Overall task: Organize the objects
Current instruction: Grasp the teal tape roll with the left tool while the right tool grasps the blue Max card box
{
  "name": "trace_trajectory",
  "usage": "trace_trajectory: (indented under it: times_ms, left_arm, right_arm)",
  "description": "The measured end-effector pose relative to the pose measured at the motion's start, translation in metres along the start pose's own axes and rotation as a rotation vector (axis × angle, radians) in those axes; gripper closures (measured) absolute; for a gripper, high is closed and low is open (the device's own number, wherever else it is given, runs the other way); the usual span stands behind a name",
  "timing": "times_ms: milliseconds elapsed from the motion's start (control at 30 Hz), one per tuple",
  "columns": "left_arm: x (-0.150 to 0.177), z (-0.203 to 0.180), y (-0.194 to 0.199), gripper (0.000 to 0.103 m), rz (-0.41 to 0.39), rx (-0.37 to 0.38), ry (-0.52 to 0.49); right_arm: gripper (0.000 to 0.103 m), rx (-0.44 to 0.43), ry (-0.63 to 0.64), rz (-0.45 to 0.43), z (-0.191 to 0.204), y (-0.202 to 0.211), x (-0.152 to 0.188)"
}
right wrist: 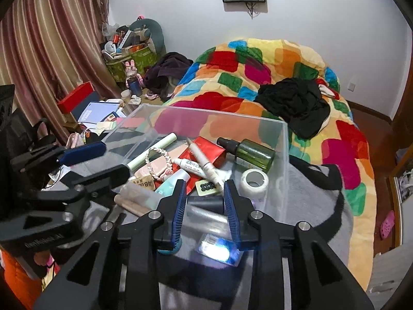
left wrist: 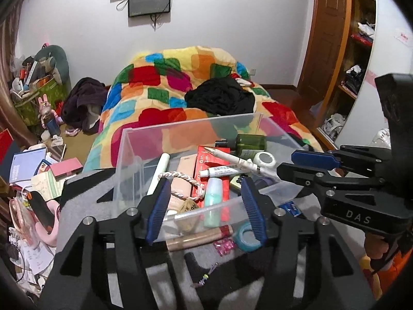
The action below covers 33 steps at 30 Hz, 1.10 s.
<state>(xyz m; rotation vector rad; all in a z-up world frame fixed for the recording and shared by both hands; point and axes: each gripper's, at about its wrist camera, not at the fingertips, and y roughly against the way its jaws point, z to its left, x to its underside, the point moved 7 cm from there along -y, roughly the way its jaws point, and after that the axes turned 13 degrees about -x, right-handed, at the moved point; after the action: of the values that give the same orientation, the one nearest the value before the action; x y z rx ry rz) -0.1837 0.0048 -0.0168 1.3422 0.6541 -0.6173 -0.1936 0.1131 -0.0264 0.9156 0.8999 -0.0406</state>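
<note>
A clear plastic box (left wrist: 134, 152) (right wrist: 280, 155) stands on a grey cloth and holds a green bottle (left wrist: 251, 142) (right wrist: 254, 155), a white tape roll (left wrist: 264, 160) (right wrist: 254, 180), tubes, a braided band (left wrist: 180, 178) and a red packet (left wrist: 214, 165). My left gripper (left wrist: 206, 206) is open over the box's near wall and empty. My right gripper (right wrist: 206, 206) is open and empty above the box's near side; it also shows in the left wrist view (left wrist: 296, 165). A teal tape ring (left wrist: 246, 236), a tan tube (left wrist: 198, 237) and a shiny blue packet (right wrist: 219, 250) lie outside the box.
A bed with a bright patchwork quilt (left wrist: 180, 77) (right wrist: 284, 64) and black clothes (left wrist: 219, 98) lies behind the box. A cluttered table with books and papers (left wrist: 33, 175) is to the left. A wooden shelf unit (left wrist: 356, 59) stands at the right, curtains (right wrist: 51, 38) at the left.
</note>
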Motion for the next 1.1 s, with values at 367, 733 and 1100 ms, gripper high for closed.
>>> trace_trajectory:
  times_ms: [367, 733, 1100]
  left_arm:
    - [0.031, -0.004, 0.009, 0.036, 0.034, 0.018, -0.011]
    - [0.066, -0.038, -0.019, 0.036, 0.133, 0.065, -0.062]
    - [0.078, -0.029, -0.023, 0.036, 0.154, 0.062, -0.049]
  right_arm:
    - [0.057, 0.049, 0.012, -0.028, -0.008, 0.026, 0.027]
    - [0.057, 0.034, -0.082, 0.107, -0.035, -0.012, 0.071]
    - [0.043, 0.045, -0.041, 0.183, -0.023, -0.044, 0.079]
